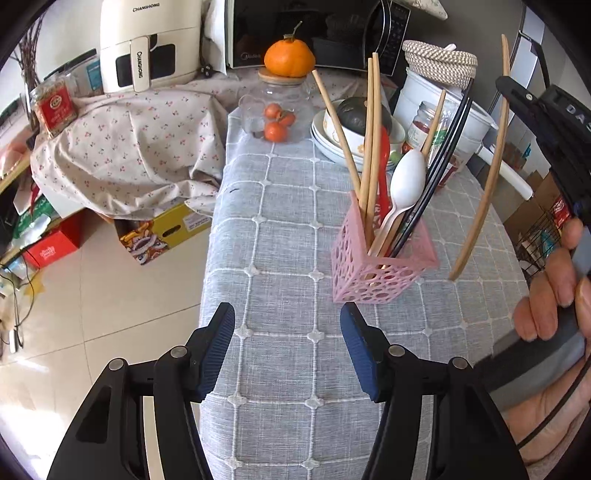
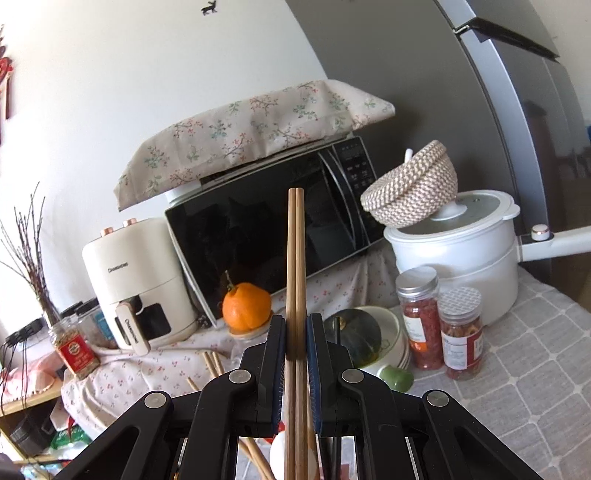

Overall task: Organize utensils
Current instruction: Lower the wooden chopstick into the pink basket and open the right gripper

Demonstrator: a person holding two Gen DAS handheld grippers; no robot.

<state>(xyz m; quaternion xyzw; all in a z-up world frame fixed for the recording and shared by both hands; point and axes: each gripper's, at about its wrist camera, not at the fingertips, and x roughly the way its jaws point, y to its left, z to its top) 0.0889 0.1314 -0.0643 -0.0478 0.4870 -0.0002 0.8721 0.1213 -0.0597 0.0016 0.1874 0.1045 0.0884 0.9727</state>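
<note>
Between the blue pads of the right tool, closed tight, stand two wooden chopsticks, upright and side by side; from the left wrist view they read as one bowed stick whose lower tip hangs just right of the pink holder, above the grey checked cloth of the counter. Nearer, the left tool is spread wide with nothing in it.

Inside that perforated holder lean three wooden chopsticks, two black chopsticks, one white plastic spoon and one red utensil.

Farther back sit a stack of bowls with a dark squash on top, and two red-filled jars; their labels are too small to read. One orange rests on a glass jar holding three small fruits. At far left, the cream air fryer reads "CHANGHONG" twice; the microwave reads "Midea".
</note>
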